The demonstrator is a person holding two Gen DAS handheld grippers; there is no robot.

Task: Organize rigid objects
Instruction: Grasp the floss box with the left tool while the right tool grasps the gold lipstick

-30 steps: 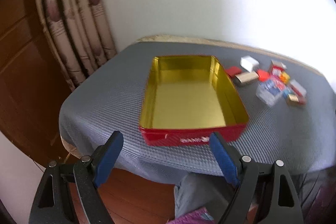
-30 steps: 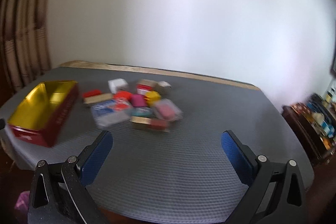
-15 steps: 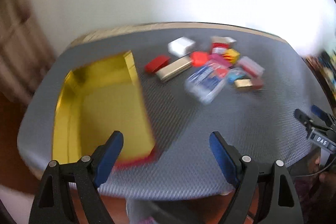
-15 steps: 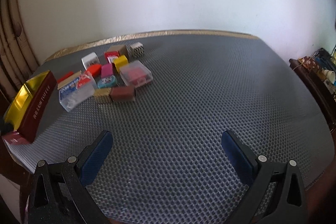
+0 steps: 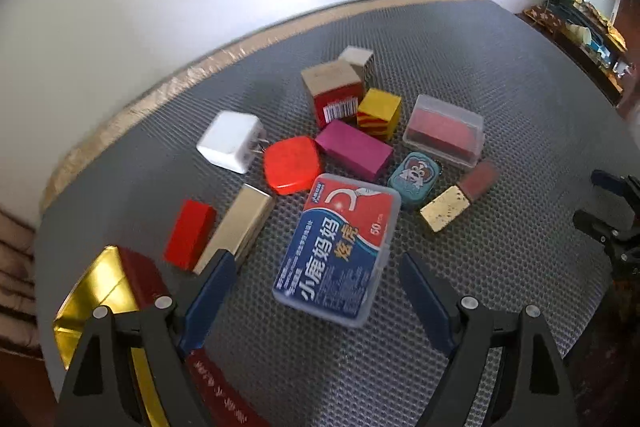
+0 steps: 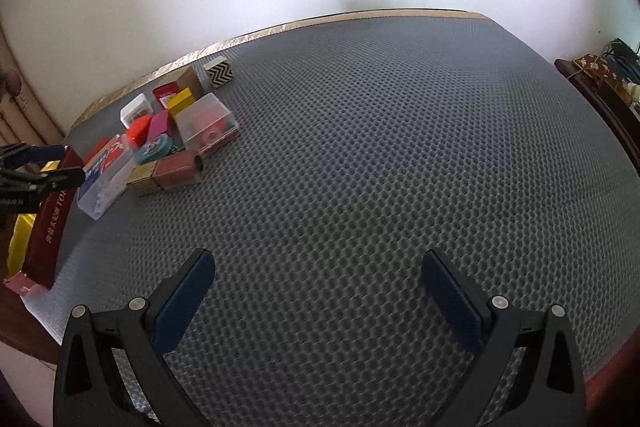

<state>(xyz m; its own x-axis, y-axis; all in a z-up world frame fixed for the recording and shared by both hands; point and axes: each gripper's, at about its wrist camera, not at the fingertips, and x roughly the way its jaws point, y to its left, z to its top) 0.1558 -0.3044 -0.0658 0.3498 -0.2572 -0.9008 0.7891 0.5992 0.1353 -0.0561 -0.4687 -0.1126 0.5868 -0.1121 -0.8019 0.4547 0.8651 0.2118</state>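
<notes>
Left wrist view, left gripper (image 5: 316,281) jaws apart over floss box (image 5: 338,251), red tin (image 5: 140,279) beside

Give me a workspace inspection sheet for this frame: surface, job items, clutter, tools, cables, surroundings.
Surface: grey honeycomb mat over the table, tan strip along the far edge.
Job's things: small boxes clustered near the left tool, among them a floss-pick case, white charger, magenta box, clear case; red tin tray with gold lining at the mat's left edge.
Clutter: nothing seen.
Grippers: left tool open over the floss-pick case; right tool open over bare mat.
Cables: some on the side shelf.
Surroundings: white wall, curtain at left.
</notes>
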